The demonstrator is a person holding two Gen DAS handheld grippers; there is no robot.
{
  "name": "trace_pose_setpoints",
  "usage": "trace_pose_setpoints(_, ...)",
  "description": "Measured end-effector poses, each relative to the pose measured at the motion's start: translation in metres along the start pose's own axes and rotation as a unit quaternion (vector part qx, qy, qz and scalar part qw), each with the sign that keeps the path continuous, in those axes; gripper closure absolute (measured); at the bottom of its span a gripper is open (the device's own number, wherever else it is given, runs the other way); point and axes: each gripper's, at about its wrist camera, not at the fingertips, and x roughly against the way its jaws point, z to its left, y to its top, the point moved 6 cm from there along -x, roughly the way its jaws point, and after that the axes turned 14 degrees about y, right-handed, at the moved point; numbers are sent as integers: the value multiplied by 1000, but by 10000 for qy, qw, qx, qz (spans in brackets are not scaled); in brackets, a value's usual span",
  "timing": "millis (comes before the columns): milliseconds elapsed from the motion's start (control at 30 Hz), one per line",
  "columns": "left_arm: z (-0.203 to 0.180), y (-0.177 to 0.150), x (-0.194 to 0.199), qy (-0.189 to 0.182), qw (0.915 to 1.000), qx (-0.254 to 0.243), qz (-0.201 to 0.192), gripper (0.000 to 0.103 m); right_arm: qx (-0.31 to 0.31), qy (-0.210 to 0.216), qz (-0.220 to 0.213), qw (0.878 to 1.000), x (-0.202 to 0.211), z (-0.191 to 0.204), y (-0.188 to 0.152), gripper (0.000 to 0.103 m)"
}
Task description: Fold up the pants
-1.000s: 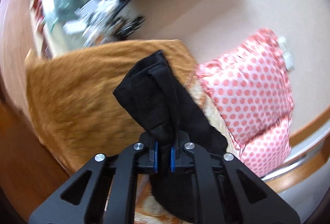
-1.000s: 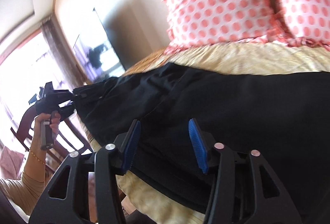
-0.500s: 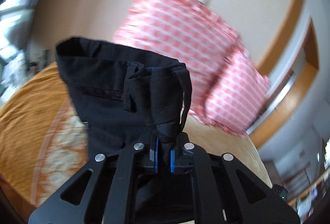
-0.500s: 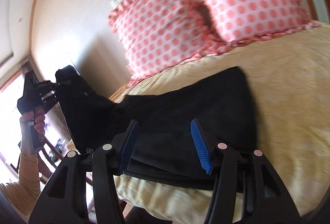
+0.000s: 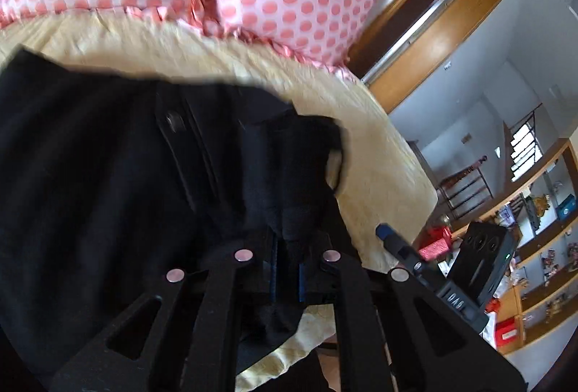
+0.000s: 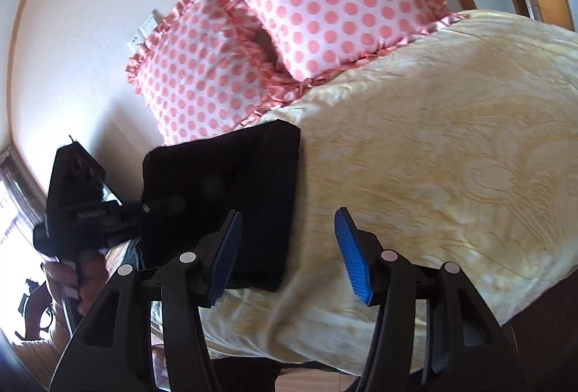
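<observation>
The left gripper (image 5: 287,278) is clenched on the black cloth pants (image 6: 231,189), folded near the yellow bedspread's (image 6: 433,157) left edge; the right gripper (image 6: 285,254) is spread apart, grasping nothing.

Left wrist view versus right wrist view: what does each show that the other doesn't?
Only the left wrist view shows the left tongs pinching a bunch of the black pants, and wooden shelves across the room. Only the right wrist view shows the pants' whole folded rectangle and the open, empty right tongs. Both share the pants, yellow bedspread and two polka-dot pillows.
</observation>
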Motion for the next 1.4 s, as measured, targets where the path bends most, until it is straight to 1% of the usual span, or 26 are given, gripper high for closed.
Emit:
trace_pose_setpoints(133, -8, 13, 23, 123, 9989, -60, -452, 96, -58, -53, -99, 9999, 6, -7, 2, 48)
trace_pose_setpoints(200, -20, 12, 37, 277, 9964, -289, -748, 96, -86, -36, -139, 9999, 6, -9, 2, 48)
trace_pose_setpoints(267, -33, 8, 38, 365, 9941, -508, -885, 96, -103, -42, -147, 9998, 4, -10, 2, 48)
trace_pose_setpoints(367, -44, -4, 25, 438, 9933, -686, -816, 96, -119, -82, -71, 9999, 0, -12, -1, 48)
trace_pose_setpoints(467, -40, -20, -1, 450, 9955, -691, -462, 94, -71, -166, -47, 9998, -1, -12, -2, 48)
trace_pose_setpoints(500, -41, -24, -7, 486, 9952, -743, -406, 92, -33, -224, -69, 9997, -1, -11, 0, 48)
trace_pose_setpoints(567, -45, -30, -8, 613, 9929, -876, -525, 89, 54, -284, -143, 9995, 3, -9, 4, 48)
trace_pose_setpoints(600, -48, -32, -7, 650, 9912, -987, -598, 82, 104, -312, -183, 9993, 5, -7, 6, 48)
trace_pose_setpoints(633, -52, -33, -5, 596, 9903, -1075, -646, 68, 158, -339, -225, 9990, 6, -5, 9, 48)
trace_pose_setpoints(667, -55, -35, -3, 478, 9901, -1124, -690, 59, 219, -362, -275, 9987, 8, -2, 12, 48)
trace_pose_setpoints(700, -58, -38, 2, 351, 9900, -1138, -752, 42, 323, -381, -360, 9981, 10, 2, 17, 48)
trace_pose_setpoints(733, -59, -39, 7, 285, 9896, -1144, -829, 32, 407, -395, -419, 9975, 12, 6, 20, 48)
trace_pose_setpoints(767, -60, -41, 17, 217, 9881, -1152, -994, 29, 505, -409, -477, 9967, 14, 11, 24, 48)
trace_pose_setpoints(833, -57, -44, 33, 152, 9860, -1159, -1187, 18, 804, -401, -657, 9938, 17, 26, 34, 48)
trace_pose_setpoints(867, -49, -43, 46, 172, 9848, -1081, -1346, 15, 897, -377, -702, 9928, 17, 32, 37, 48)
trace_pose_setpoints(933, -31, -38, 60, 416, 9827, -842, -1596, 12, 1251, -228, -734, 9892, 12, 53, 40, 48)
trace_pose_setpoints(1000, -1, -31, 73, 897, 9785, -519, -1783, 11, 1669, -48, -504, 9847, -8, 76, 36, 48)
trace_pose_setpoints(1067, 24, -27, 77, 1390, 9720, -308, -1869, 11, 1951, -42, -289, 9803, -27, 90, 29, 48)
trace_pose_setpoints(1100, 37, -25, 76, 1658, 9688, -225, -1830, 11, 2109, -42, -126, 9774, -41, 98, 25, 48)
trace_pose_setpoints(1133, 45, -25, 74, 1815, 9672, -191, -1765, 11, 2217, -3, -1, 9751, -52, 103, 21, 48)
trace_pose_setpoints(1167, 50, -25, 72, 1897, 9668, -184, -1700, 11, 2324, 55, 144, 9725, -65, 109, 17, 48)
trace_pose_setpoints(1233, 61, -28, 61, 2086, 9664, -168, -1494, 11, 2438, 9, 351, 9692, -80, 112, 10, 48)
trace_pose_setpoints(1267, 66, -31, 53, 2165, 9670, -158, -1335, 11, 2474, -96, 467, 9677, -86, 112, 8, 48)
trace_pose_setpoints(1333, 76, -40, 46, 2214, 9690, -107, -1094, 11, 2463, -443, 785, 9650, -97, 102, 0, 48)
trace_pose_setpoints(1367, 80, -44, 42, 2184, 9705, -78, -1016, 11, 2372, -581, 976, 9648, -102, 94, -4, 48)
trace_pose_setpoints(1400, 83, -45, 40, 2156, 9709, -80, -1041, 11, 2190, -715, 1246, 9651, -106, 81, -12, 48)
